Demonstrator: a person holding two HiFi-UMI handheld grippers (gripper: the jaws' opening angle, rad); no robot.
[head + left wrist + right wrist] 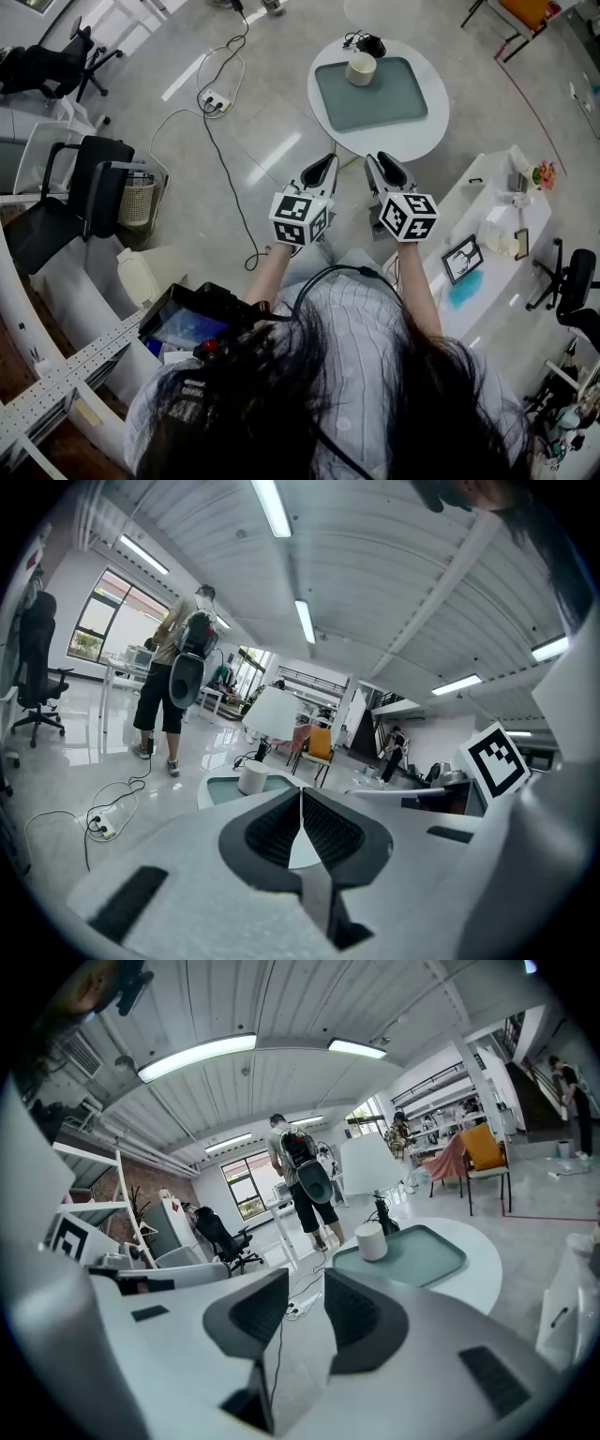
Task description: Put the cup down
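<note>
A cream cup (361, 68) stands upright at the far left corner of a grey-green tray (389, 98) on a round white table (412, 141). Both grippers hover side by side, short of the table and well apart from the cup. My left gripper (329, 159) is shut with its pads touching and nothing between them. On its right, my right gripper (377, 159) is open by a narrow gap and holds nothing. The left gripper view shows the cup (251, 777) beyond the shut left gripper (301, 794). In the right gripper view the cup (371, 1240) and tray (417, 1255) lie past the right gripper (307, 1283).
A power strip (216, 98) with trailing cables lies on the floor left of the table. Black office chairs (84, 197) and a wastebasket (136, 202) stand at the left. A white desk (487, 234) with small items runs along the right. A person (173, 686) stands further off.
</note>
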